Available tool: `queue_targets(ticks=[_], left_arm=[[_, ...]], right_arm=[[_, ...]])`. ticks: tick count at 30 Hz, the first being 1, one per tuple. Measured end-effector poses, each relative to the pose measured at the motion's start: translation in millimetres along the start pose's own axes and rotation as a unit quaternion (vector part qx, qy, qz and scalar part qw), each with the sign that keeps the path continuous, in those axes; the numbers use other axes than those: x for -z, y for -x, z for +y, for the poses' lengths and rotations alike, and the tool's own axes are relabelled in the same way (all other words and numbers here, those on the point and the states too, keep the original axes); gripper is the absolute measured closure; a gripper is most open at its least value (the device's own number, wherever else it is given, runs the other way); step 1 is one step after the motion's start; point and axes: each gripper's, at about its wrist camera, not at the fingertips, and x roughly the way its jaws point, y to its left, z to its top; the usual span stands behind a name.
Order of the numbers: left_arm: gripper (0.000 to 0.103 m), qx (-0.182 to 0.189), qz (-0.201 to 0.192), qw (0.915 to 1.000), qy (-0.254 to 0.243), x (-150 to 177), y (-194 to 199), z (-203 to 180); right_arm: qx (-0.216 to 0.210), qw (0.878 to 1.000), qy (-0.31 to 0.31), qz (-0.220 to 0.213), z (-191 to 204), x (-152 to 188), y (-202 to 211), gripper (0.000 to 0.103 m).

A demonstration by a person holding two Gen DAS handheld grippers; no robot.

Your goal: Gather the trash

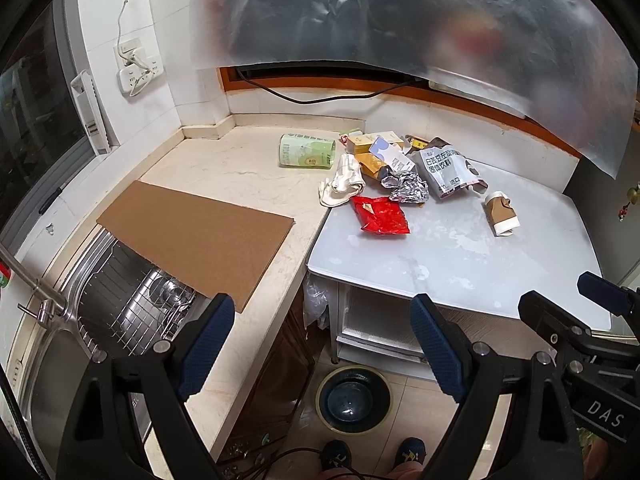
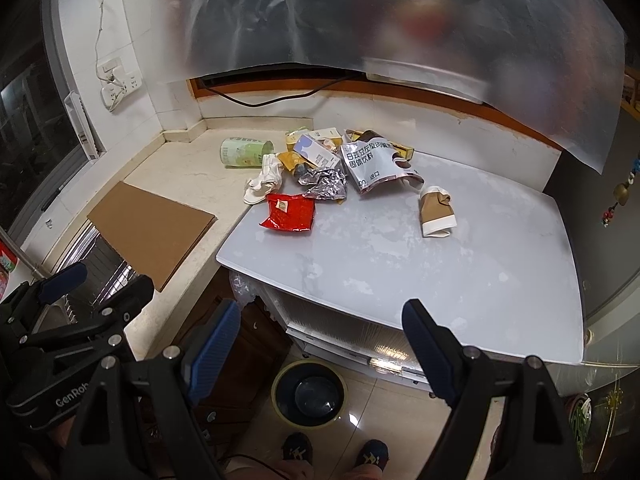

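While both grippers hang back over the floor gap, we hold the left gripper (image 1: 322,344) and the right gripper (image 2: 320,348) spread wide w/ nothing between the blue ribbed pads. Neither touches anything. We judge that's deliberate: wide jaws suit a first grab at loose, bulky wrappers, and the downward tilt keeps the whole pile in sight.

All the trash sits at the far side, bunched where the beige stone counter (image 1: 224,168) meets the pale grey table (image 1: 460,248). Nearest us lies the red packet (image 1: 380,214), flat and glossy, alone on the table. Just behind it is the crumpled foil (image 1: 406,187), silvery and sharply creased. Touching the foil's right side is the grey pouch (image 1: 448,170), printed w/ text, torn open and limp. Right of it, a bit apart, the paper cup (image 1: 502,214) lies crushed on its side, brown band, white ends. The white cloth-like wad (image 1: 344,180) straddles the seam, soft and folded. A green cylindrical can (image 1: 307,151) lies tipped on the counter, mouth to the right. Small cartons and yellow wrappers stack behind; we can't sort those out.

A flat cardboard sheet (image 1: 196,236) partly covers the steel sink (image 1: 120,304). On the floor btwn our shoes and the table stands a round bin (image 1: 354,398), dark inside, probably where it all goes.
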Motion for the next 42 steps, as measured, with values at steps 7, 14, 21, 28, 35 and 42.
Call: queue_targets(ticks=[7, 14, 21, 28, 35, 42], left_arm=[[0.015, 0.011, 0.001, 0.9999, -0.005, -4.5, -2.2, 8.2], [0.015, 0.026, -0.005, 0.9994, -0.021, -10.2, -2.6, 12.3], [0.015, 0.054, -0.007, 0.9978, -0.037, -19.7, -10.2, 13.8], [0.015, 0.08, 0.001, 0.996, -0.04, -35.1, -27.4, 2.0], [0.015, 0.08, 0.014, 0.9961, -0.034, -59.5, -55.2, -23.3], [0.015, 0.057, 0.052, 0.9968, 0.022, -88.9, -102.5, -38.5]], right_arm=[[0.012, 1.0, -0.011, -0.003, 4.6, 3.2, 3.5, 0.019], [0.032, 0.999, -0.024, -0.012, 11.8, 4.2, 7.9, 0.019], [0.057, 0.997, -0.041, -0.016, 15.9, 5.2, 10.7, 0.019], [0.085, 0.994, -0.061, -0.016, 2.9, 2.8, 11.1, 0.019], [0.082, 0.993, -0.085, -0.008, -36.4, -18.2, -7.0, 0.019], [0.044, 0.995, -0.082, 0.022, -86.9, -57.4, -49.7, 0.019]])
